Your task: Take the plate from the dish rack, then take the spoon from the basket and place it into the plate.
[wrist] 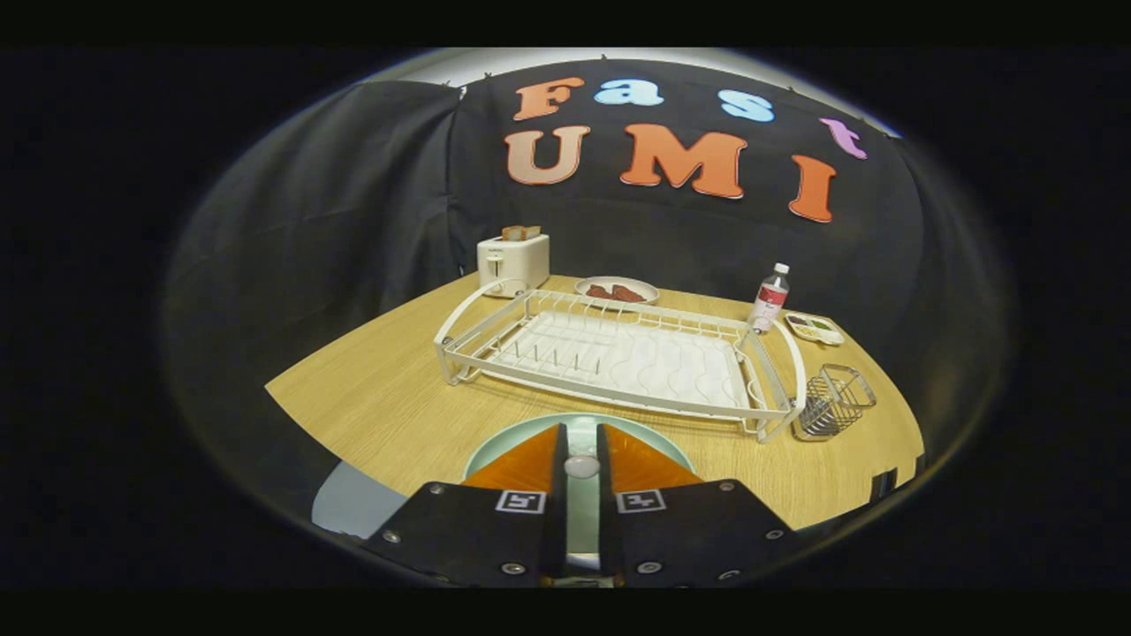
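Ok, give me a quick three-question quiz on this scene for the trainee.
1. True or false: plates stand in the dish rack.
2. The claw, closed on what looks like the spoon, hangs over: A the green plate, B the toaster, C the dish rack?
3. Fill in: the wire basket stands at the rack's end nearer the ___.
Key: 1 false; 2 A; 3 bottle.
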`<state>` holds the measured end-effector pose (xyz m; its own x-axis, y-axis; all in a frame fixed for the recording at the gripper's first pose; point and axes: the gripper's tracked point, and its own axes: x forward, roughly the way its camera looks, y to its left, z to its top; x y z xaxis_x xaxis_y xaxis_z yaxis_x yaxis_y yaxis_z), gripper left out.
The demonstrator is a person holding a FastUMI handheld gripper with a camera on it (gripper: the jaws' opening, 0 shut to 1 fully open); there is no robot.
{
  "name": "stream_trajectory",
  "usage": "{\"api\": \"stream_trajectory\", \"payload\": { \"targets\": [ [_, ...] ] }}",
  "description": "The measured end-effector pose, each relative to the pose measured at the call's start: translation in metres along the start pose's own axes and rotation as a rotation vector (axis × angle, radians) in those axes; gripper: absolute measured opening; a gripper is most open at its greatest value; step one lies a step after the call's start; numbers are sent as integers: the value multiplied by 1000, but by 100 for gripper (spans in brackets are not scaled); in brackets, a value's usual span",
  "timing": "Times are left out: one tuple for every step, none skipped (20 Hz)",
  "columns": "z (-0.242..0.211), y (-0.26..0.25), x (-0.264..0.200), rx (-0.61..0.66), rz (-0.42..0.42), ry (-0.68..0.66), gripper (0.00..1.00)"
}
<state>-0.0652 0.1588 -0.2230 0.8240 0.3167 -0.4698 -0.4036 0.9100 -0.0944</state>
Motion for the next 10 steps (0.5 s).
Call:
{"api": "stream_trajectory", "payload": {
  "targets": [
    [2, -2, 4, 1, -4, -2, 17],
    [3, -3, 7, 2, -5, -2, 20],
    [3, -4, 5, 7, -6, 2, 23],
    [3, -7, 5, 14, -9, 5, 24],
    [3, -9, 7, 21, -15, 6, 30],
    [5, -13, 8, 26, -22, 7, 37],
    [6, -18, 9, 31, -34, 8, 54],
    [7, -24, 9, 38, -44, 9, 62],
    [10, -30, 9, 49, -56, 8, 75],
    [14, -37, 9, 62, -66, 6, 80]
  ]
}}
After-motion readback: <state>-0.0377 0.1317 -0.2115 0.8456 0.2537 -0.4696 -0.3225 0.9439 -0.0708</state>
